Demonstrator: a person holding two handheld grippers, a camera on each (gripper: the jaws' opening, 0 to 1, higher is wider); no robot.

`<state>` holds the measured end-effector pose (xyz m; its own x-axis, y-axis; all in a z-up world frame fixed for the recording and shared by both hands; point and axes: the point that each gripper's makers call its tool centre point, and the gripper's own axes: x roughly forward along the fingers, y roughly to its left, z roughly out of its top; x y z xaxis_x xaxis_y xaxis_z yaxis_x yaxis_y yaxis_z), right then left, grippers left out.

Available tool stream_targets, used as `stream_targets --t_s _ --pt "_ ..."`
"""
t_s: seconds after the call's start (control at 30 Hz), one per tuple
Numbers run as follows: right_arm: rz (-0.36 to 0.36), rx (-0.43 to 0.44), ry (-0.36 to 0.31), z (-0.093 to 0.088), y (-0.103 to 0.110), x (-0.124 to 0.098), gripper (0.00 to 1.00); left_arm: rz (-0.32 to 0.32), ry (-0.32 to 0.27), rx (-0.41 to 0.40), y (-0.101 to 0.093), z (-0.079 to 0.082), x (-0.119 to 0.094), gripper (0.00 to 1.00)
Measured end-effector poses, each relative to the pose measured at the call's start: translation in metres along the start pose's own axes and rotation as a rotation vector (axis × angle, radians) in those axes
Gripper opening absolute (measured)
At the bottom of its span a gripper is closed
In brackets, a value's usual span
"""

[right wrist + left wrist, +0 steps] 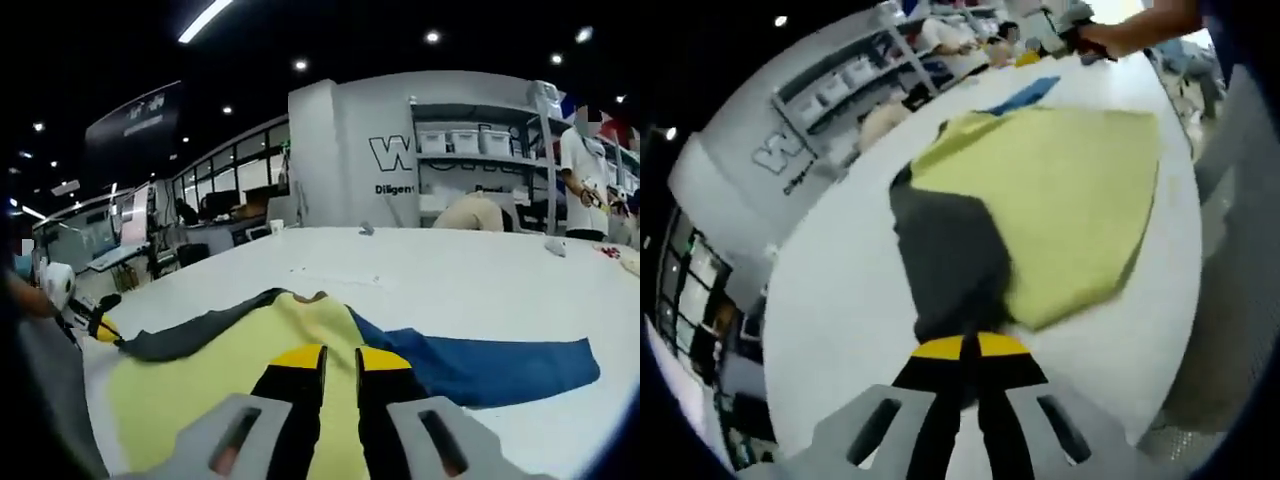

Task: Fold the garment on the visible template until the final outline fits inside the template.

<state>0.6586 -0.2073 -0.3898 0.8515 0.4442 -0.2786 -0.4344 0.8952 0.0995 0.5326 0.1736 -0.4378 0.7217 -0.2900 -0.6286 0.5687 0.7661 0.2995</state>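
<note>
**One garment on worktop, both grippers engaged at its edges**

We count one garment point(1040, 210), yellow-green with a dark grey sleeve, lying flat on the white worktop point(840, 300). In the left gripper view, the left gripper point(970, 350) has its two fingers pressed together on the end of the grey sleeve point(950, 260). Further right, the yellow body spreads across the worktop, with one blue template point(1025, 92) showing past its far edge.

In the right gripper view, the other gripper point(100, 325) holds the grey sleeve end at far left. The right gripper point(340, 365) rests on the yellow cloth, fingers narrow with a slim gap; we cannot tell whether cloth is pinched. The blue template point(500, 365) extends rightward from beneath the garment.
</note>
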Motion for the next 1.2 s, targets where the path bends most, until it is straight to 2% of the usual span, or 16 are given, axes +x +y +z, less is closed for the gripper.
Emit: stream_targets --t_s 0.07,0.1,0.13,0.27,0.3,0.37,0.47,0.5,0.57,0.6,0.77,0.83,0.97,1.03,1.1,1.2 --pt "-0.004 0.010 0.004 -0.001 0.002 -0.008 0.07 0.026 -0.044 -0.094 0.017 0.007 -0.002 0.03" --pt "-0.005 0.013 0.005 -0.002 0.002 -0.010 0.07 0.032 -0.050 -0.110 0.021 0.009 -0.003 0.03" --pt "-0.007 0.014 0.007 -0.004 0.002 -0.011 0.07 0.066 -0.066 -0.165 0.041 0.011 -0.004 0.03" --pt "-0.012 0.016 0.018 -0.009 0.004 -0.020 0.05 0.140 -0.114 -0.294 0.087 0.021 -0.010 0.03" --pt "-0.015 0.023 0.021 -0.011 0.005 -0.025 0.05 0.190 -0.118 -0.357 0.119 0.021 -0.012 0.03" --pt "-0.020 0.029 0.020 -0.014 0.004 -0.032 0.05 0.234 -0.113 -0.389 0.149 0.021 -0.012 0.02" --pt "-0.025 0.036 0.032 -0.020 0.003 -0.036 0.05 0.271 -0.113 -0.401 0.174 0.024 -0.010 0.02" --pt "-0.029 0.049 0.038 -0.025 0.001 -0.040 0.05 0.279 -0.102 -0.411 0.195 0.020 -0.004 0.02" --pt "-0.037 0.059 0.048 -0.029 0.000 -0.044 0.04 0.300 -0.092 -0.392 0.211 0.025 -0.003 0.02" --pt "-0.042 0.061 0.052 -0.031 0.001 -0.047 0.04 0.320 -0.065 -0.356 0.223 0.024 0.000 0.02" --pt "-0.052 0.080 0.072 -0.039 0.002 -0.052 0.04 0.339 -0.049 -0.352 0.259 0.028 0.013 0.02" --pt "-0.055 0.086 0.082 -0.042 0.000 -0.051 0.04 0.343 -0.043 -0.349 0.266 0.032 0.017 0.02" --pt "-0.060 0.098 0.089 -0.047 -0.001 -0.050 0.04 0.353 -0.024 -0.312 0.294 0.045 0.029 0.02" --pt "-0.062 0.104 0.090 -0.047 0.000 -0.050 0.04 0.351 -0.023 -0.296 0.298 0.048 0.036 0.02" --pt "-0.062 0.113 0.096 -0.050 -0.001 -0.047 0.04 0.341 -0.022 -0.247 0.310 0.061 0.045 0.02" --pt "-0.056 0.116 0.105 -0.053 0.002 -0.047 0.04 0.335 -0.028 -0.233 0.311 0.069 0.046 0.02"
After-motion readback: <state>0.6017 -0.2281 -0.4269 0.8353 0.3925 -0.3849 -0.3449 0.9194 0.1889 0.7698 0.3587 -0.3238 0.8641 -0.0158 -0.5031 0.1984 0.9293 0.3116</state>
